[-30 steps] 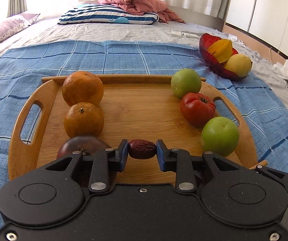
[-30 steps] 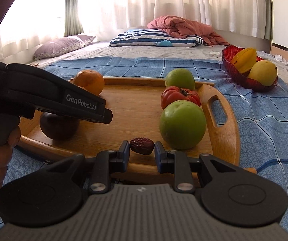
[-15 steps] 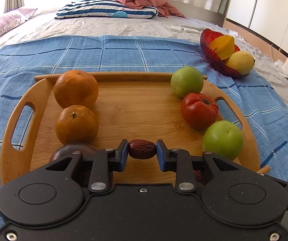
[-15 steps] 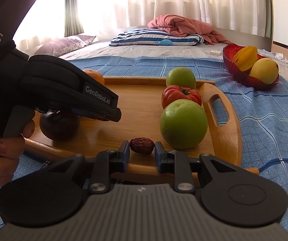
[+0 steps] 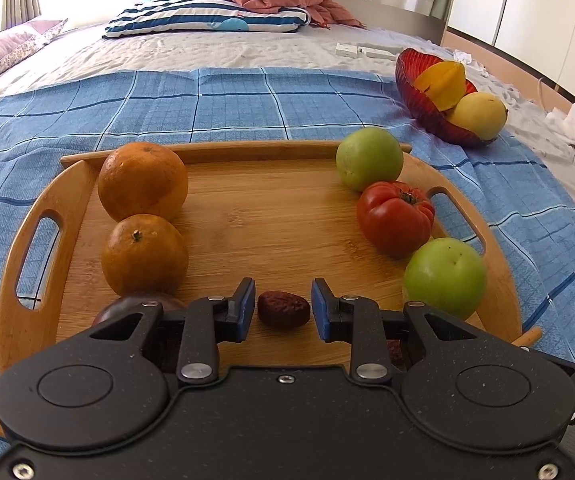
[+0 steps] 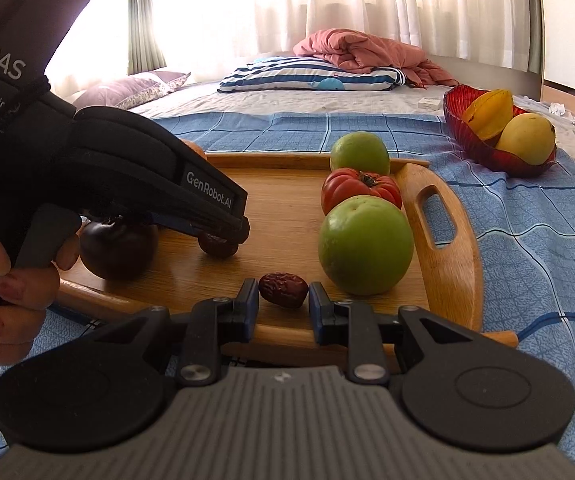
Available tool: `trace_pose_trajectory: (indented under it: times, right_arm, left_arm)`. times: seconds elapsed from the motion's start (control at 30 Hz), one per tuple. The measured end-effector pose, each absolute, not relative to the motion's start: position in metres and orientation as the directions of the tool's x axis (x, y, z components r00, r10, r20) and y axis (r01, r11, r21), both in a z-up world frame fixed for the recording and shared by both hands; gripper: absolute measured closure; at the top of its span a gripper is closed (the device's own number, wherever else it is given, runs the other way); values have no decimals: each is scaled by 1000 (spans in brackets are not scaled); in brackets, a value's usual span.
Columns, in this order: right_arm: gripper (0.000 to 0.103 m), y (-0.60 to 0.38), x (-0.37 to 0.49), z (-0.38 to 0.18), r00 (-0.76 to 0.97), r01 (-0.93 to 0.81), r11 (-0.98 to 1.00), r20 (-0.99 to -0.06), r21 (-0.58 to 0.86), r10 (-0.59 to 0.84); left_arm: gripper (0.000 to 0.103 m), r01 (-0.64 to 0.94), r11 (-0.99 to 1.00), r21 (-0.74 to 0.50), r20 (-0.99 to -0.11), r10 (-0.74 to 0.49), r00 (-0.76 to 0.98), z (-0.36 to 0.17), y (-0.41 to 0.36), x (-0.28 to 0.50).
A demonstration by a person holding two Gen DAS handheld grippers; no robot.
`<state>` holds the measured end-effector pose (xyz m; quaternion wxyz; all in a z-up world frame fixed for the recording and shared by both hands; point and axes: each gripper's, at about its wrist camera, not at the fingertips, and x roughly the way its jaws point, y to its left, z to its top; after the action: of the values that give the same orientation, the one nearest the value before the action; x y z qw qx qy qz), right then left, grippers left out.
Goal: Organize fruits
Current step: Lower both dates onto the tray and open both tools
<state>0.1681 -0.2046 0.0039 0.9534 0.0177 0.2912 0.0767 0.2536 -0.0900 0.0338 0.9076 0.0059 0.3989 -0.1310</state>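
Observation:
A wooden tray (image 5: 247, 216) lies on a blue checked cloth. It holds two oranges (image 5: 143, 186) (image 5: 144, 254), a dark purple fruit (image 6: 118, 249), two green apples (image 5: 369, 158) (image 5: 445, 278) and a red tomato (image 5: 395, 218). My left gripper (image 5: 283, 311) has its jaws slightly parted around a red date (image 5: 283, 314) that rests on the tray. My right gripper (image 6: 283, 300) is shut on a second red date (image 6: 282, 289), held low at the tray's near edge. The left gripper's body (image 6: 135, 176) and its date (image 6: 217, 246) show in the right wrist view.
A red bowl (image 5: 419, 92) with a yellow starfruit (image 5: 443, 84) and a yellow mango (image 5: 477, 114) sits on the cloth at the far right. Pillows (image 5: 207, 20) and a pink blanket lie at the back of the bed. White cables (image 5: 567, 120) lie at the right edge.
My left gripper has moved forward and down over the tray and its jaws have parted, letting the date rest on the wood. My right gripper has held still with its date.

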Motion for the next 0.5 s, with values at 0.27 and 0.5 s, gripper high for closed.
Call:
trace_pose_trajectory:
  times: [0.27,0.5]
  right_arm:
    - [61,-208,167,4,821,-135,986,-546,99,167]
    - [49,-209,161,8,830,-126,986,-533,109,165]
  left_arm:
    - [73,240,966,-97,-723,-234,650,37,-89,250]
    - [61,239,967,-93,-694,-235,681,49,-83,235]
